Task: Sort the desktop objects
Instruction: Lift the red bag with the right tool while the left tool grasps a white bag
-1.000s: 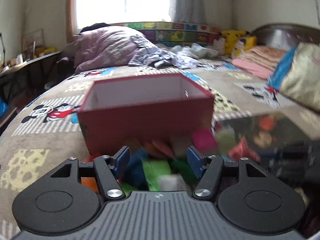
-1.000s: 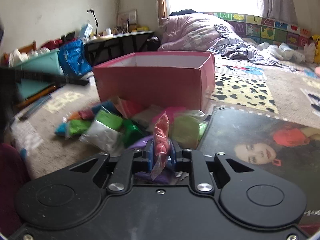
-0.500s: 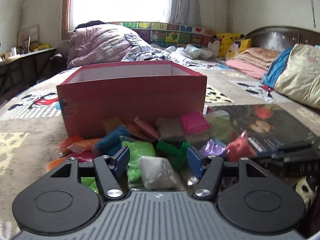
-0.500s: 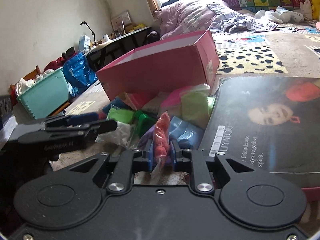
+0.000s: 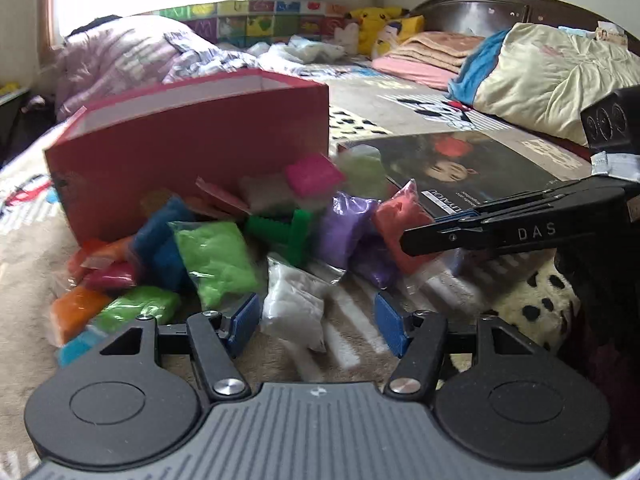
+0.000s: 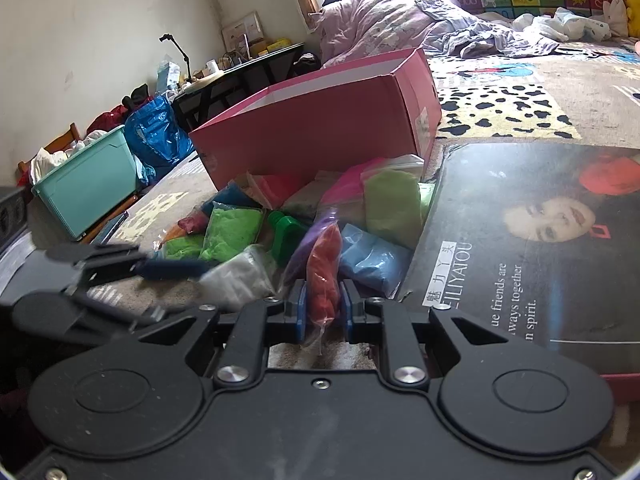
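The right gripper (image 6: 323, 307) pinches a red clay packet (image 6: 323, 276) between its blue pads, at the near edge of a heap of coloured packets. The left gripper (image 5: 316, 326), jaws spread and empty, hangs over a white packet (image 5: 294, 308) on the patterned blanket (image 5: 24, 264). Behind the heap stands an open pink box (image 5: 192, 152); a dark portrait poster (image 6: 540, 248) lies beside it.
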Demonstrator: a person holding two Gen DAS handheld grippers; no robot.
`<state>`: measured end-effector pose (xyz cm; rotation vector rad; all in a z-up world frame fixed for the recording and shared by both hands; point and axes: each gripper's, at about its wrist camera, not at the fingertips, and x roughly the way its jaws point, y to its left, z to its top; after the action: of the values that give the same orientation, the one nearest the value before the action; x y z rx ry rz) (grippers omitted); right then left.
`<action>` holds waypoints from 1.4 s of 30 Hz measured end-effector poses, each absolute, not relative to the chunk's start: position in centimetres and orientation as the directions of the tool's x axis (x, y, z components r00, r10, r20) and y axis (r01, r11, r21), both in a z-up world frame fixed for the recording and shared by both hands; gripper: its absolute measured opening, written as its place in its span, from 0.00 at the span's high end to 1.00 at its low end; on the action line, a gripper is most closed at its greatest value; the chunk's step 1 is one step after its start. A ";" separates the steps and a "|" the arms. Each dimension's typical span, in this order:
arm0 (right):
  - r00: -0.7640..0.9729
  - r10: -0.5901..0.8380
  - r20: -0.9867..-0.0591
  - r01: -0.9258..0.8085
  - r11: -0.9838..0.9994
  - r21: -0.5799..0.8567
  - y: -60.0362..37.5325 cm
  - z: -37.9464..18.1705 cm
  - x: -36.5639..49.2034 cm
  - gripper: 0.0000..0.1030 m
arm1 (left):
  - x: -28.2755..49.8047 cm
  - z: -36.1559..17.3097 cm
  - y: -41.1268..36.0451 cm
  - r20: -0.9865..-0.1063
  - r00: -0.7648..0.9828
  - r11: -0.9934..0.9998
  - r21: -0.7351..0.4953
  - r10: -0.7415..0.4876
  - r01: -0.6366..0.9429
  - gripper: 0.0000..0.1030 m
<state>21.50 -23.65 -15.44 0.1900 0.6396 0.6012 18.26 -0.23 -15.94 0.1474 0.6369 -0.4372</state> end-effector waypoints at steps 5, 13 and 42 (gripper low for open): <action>0.635 0.582 -0.509 -0.470 0.813 0.344 -23.5 -15.6 21.4 0.84 | 18.7 -16.8 -0.9 -0.587 0.744 0.905 0.047 -0.318 0.423 0.40; 0.638 0.577 -0.510 -0.466 0.816 0.341 -23.7 -15.7 21.6 0.84 | 19.2 -17.8 -1.6 -0.618 0.736 0.897 0.110 -0.275 0.427 0.49; 0.646 0.648 -0.405 -0.482 0.757 0.442 -24.4 -11.3 20.0 0.84 | 17.0 -17.4 0.5 -0.574 0.746 0.938 -0.142 -0.338 0.316 0.61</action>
<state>19.99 -24.39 -11.34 0.3082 0.5773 0.6543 17.02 0.48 -17.35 -0.0370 0.6347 -0.3579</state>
